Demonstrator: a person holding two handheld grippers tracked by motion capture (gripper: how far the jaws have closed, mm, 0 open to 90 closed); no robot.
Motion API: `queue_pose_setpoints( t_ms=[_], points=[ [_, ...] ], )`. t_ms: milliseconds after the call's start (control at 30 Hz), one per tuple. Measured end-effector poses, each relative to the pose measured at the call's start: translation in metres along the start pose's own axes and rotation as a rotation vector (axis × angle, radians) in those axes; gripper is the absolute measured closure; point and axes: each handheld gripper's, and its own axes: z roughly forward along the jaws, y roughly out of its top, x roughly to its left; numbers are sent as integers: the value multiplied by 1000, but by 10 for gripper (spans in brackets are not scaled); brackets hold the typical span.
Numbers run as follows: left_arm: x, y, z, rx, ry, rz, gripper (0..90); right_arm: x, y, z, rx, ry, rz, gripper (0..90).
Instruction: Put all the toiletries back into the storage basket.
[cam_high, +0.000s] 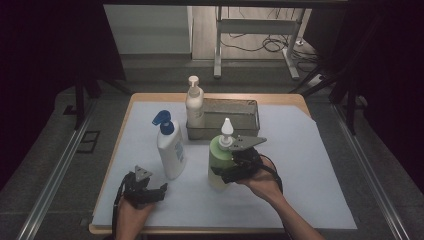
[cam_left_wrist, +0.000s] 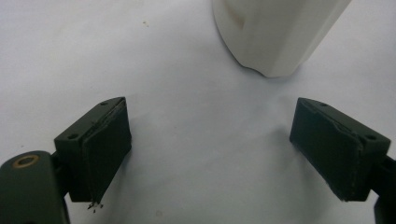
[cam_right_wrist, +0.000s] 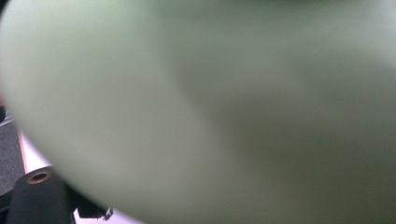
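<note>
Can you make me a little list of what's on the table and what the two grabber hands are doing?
table cover: white sheet
tray: grey metal tray at the back
in tray: cream pump bottle, upright at its left end
standing in front: white bottle with blue pump
right gripper: closed on the green bottle, which is upright
left gripper: jaws wide open, nothing between them, near the white bottle's base

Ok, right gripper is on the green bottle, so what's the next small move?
Probably lift the green bottle straight up: the right gripper sits around its body, and the metal tray just behind holds only the cream pump bottle, leaving room.
</note>
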Motion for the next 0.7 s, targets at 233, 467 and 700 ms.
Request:
queue_pose_setpoints(
  t_ms=[233,467,700],
  points=[
    [0,0,0,-2,0,0,121,-9,15,-4,-8,-12,9,127],
    [0,0,0,-2,0,0,121,-17,32,-6,-17,-45,9,127],
    [0,0,0,-3,0,0,121,-28,46,-4,-15,-76,22,127]
  ],
)
